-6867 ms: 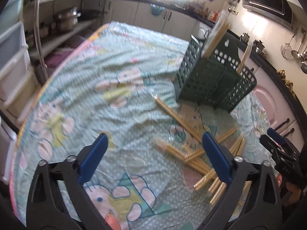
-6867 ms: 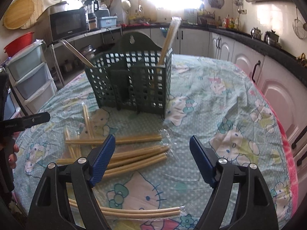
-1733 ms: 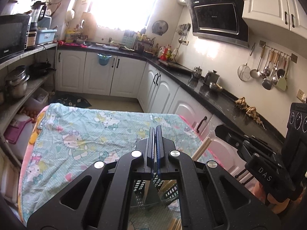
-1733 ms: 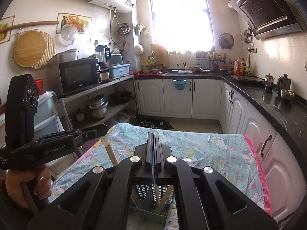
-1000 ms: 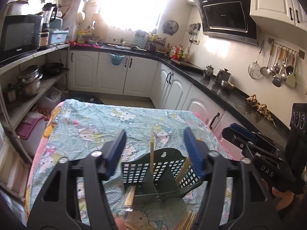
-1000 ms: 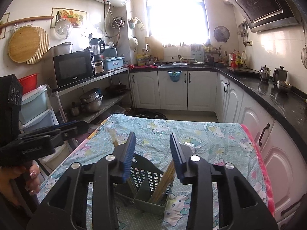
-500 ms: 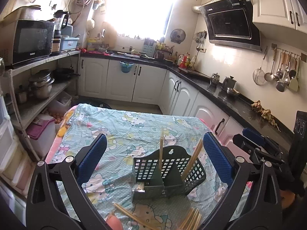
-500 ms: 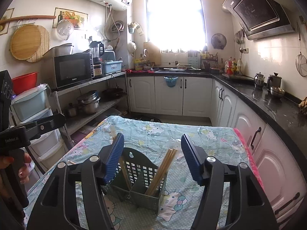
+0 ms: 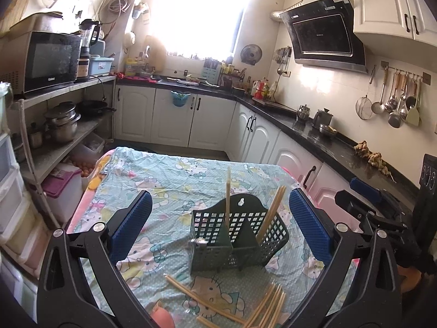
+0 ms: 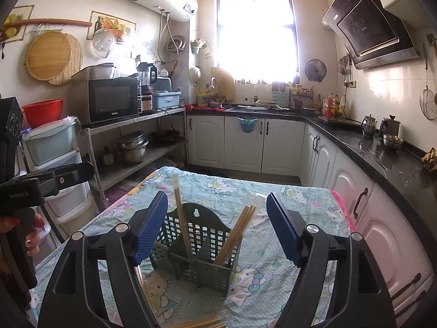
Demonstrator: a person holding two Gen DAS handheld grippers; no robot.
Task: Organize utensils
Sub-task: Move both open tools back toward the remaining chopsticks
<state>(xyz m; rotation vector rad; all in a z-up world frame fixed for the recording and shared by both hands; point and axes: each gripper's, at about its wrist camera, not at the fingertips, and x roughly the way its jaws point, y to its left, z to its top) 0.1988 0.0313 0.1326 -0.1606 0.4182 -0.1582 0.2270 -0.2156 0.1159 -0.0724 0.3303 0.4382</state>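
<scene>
A dark green slotted utensil holder stands on the table's cartoon-print cloth. Wrapped bamboo chopsticks stand in it: one pair upright, another bundle leaning right. Loose chopsticks lie on the cloth in front of the holder. My left gripper is wide open and empty, held back from the holder. My right gripper is also empty, its jaws still opening. Each gripper shows at the edge of the other's view.
A metal shelf with pots and plastic drawers stand left of the table. White cabinets under a black counter run along the right. A hand grips the left tool's handle.
Both grippers went from shut over the holder to open. They have drawn back from it, so it looks smaller. The chopsticks they let go of stand in the holder.
</scene>
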